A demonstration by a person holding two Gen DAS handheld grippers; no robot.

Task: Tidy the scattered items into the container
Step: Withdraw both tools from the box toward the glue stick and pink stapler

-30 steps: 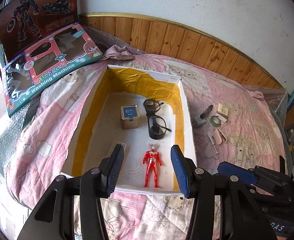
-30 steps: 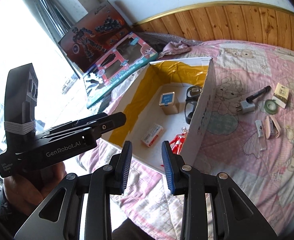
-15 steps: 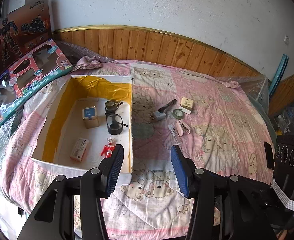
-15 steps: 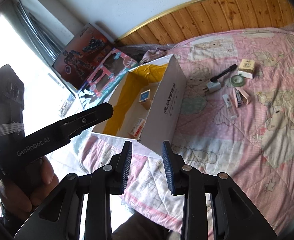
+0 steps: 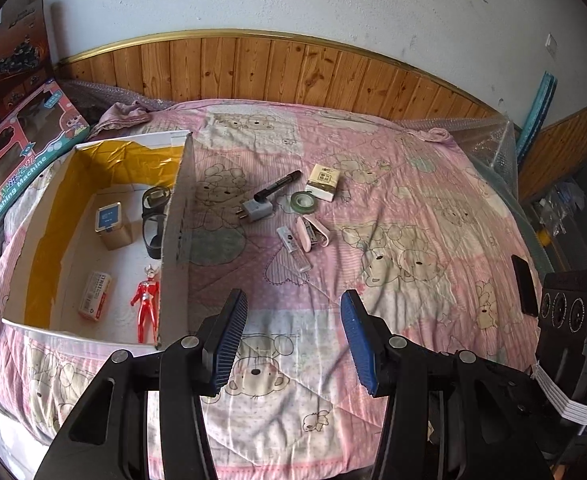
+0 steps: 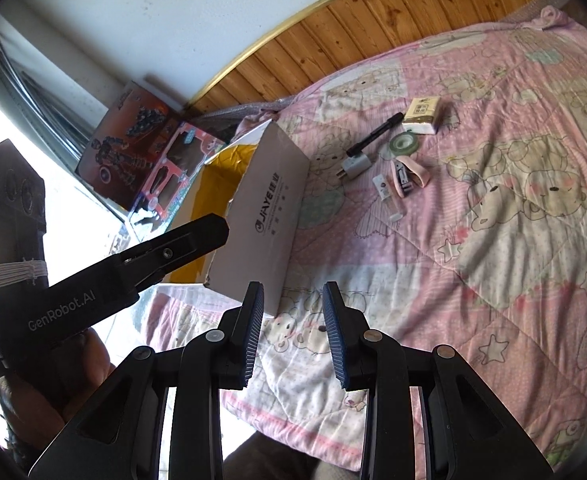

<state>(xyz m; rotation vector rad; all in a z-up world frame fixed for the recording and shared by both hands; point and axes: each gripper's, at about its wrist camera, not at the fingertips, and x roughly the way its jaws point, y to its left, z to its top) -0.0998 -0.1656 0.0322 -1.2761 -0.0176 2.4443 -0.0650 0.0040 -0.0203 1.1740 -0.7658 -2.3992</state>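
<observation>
here, a pink quilt [image 5: 373, 184] printed with bears covers the bed, which runs back to a wood-panelled wall [image 5: 293, 68]. at the left edge, two toy boxes [image 5: 17, 136] lean against the wall corner. the container, a white cardboard box [image 5: 173, 240] with a yellow-taped interior, sits on the left part of the quilt, its open top facing up. inside it lie a pair of dark glasses [image 5: 153, 220], a small square tin [image 5: 111, 226], a red figure [image 5: 146, 304] lying flat near the right wall, and a small white packet [image 5: 94, 296] near the front. the left gripper [image 5: 293, 336] hovers over the front part of the quilt, to the right of the box, its blue-padded fingers spread wide with nothing between them. the right gripper [image 6: 293, 332] hangs above the front edge of the quilt near the box's front corner, its fingers apart by a narrower gap and empty. the scattered items lie in a cluster on the quilt to the right of the box: a cream carton [image 5: 324, 179], a black marker [image 5: 277, 186] whose lower end meets a grey plug adapter [image 5: 253, 211], a green tape roll [image 5: 304, 202], a pink stapler [image 5: 313, 233] and a clear tube [image 5: 293, 249] just beside it.
</observation>
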